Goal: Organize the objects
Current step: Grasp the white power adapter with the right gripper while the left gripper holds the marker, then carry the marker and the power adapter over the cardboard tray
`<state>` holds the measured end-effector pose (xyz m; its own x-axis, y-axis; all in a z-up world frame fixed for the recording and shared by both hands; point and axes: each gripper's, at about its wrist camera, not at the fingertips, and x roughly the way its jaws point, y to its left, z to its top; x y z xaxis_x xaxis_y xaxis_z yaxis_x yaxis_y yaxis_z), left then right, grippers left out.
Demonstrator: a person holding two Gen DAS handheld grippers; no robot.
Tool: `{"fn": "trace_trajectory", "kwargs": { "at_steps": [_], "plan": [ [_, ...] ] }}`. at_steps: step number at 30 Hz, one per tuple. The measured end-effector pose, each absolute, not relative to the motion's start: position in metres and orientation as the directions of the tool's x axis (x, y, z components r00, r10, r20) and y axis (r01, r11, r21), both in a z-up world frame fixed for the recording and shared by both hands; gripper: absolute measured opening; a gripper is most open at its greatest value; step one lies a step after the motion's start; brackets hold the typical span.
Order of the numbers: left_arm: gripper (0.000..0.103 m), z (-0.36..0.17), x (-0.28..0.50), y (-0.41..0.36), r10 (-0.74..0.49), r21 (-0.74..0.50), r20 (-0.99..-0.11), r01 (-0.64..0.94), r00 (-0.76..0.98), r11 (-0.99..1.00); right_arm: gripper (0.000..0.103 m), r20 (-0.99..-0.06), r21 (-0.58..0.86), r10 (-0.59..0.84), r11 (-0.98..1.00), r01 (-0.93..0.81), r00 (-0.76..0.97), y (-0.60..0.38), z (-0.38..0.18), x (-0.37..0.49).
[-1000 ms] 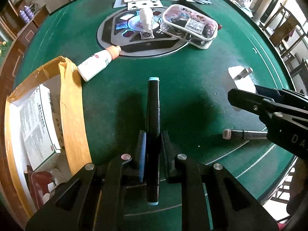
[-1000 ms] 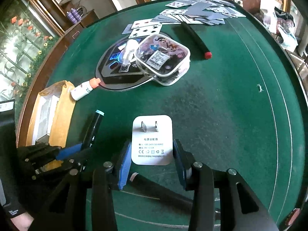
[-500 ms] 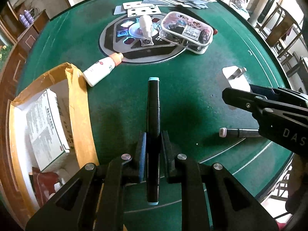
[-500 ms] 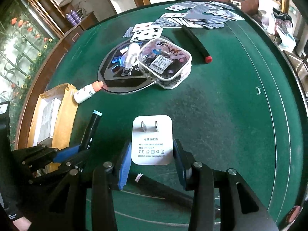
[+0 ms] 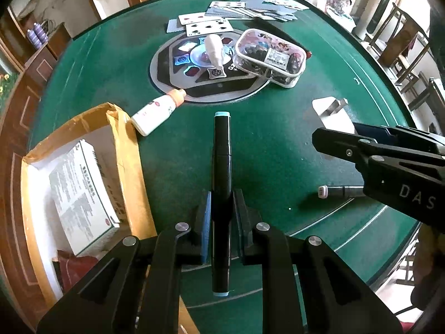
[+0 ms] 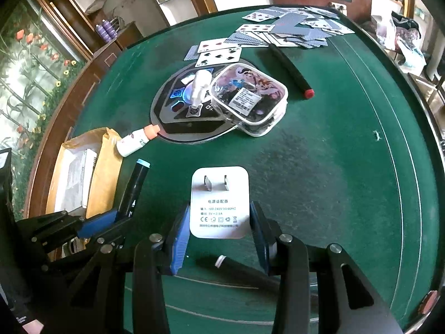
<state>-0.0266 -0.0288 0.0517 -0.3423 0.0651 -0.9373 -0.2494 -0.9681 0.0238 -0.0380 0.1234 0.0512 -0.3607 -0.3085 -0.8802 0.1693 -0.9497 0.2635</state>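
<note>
Item: two objects lifted, both awaiting stowing.

Left tongs point(image 5: 221, 217): clamped on a black marker point(image 5: 221, 172), gripped near its middle, light-blue cap pointing forward, held level above the green counter point(image 5: 278, 144).

Right tongs point(image 6: 219, 222): closed on a white charger point(image 6: 219, 203) by its sides, prongs facing away, label up, carried above the counter. In the left view these tongs reach in from the right.

Container: open cardboard box point(image 5: 125, 167) at the counter's left edge, just beside the left tongs, a printed carton already inside.

Step in hand, as I judge it: carrying to the box. Next move calls for swinging the marker left over the box's flap and letting go, the charger following.

Remaining loose: small bottle point(image 5: 155, 111), clear pouch point(image 5: 269, 58), second marker point(image 5: 339, 192), playing cards point(image 6: 292, 30).
</note>
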Motion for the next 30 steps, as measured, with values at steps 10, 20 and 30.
{"fn": "trace_trajectory", "kwargs": {
  "at_steps": [10, 20, 30],
  "plan": [
    [0.014, 0.064, -0.028, -0.041, 0.074, 0.026, -0.925, -0.256, -0.374, -0.966, 0.041, -0.876, 0.266, -0.311, -0.949, 0.169, -0.368, 0.107, 0.056, -0.039],
    [0.014, 0.082, -0.025, -0.059, 0.061, 0.051, -0.904, -0.248, -0.423, -0.967, 0.041, -0.864, 0.276, -0.331, -0.942, 0.193, -0.380, 0.081, 0.068, -0.040],
    [0.014, 0.094, -0.020, -0.089, 0.031, 0.073, -0.886, -0.205, -0.463, -0.976, 0.041, -0.858, 0.284, -0.356, -0.930, 0.235, -0.370, 0.049, 0.072, -0.042]
  ]
}}
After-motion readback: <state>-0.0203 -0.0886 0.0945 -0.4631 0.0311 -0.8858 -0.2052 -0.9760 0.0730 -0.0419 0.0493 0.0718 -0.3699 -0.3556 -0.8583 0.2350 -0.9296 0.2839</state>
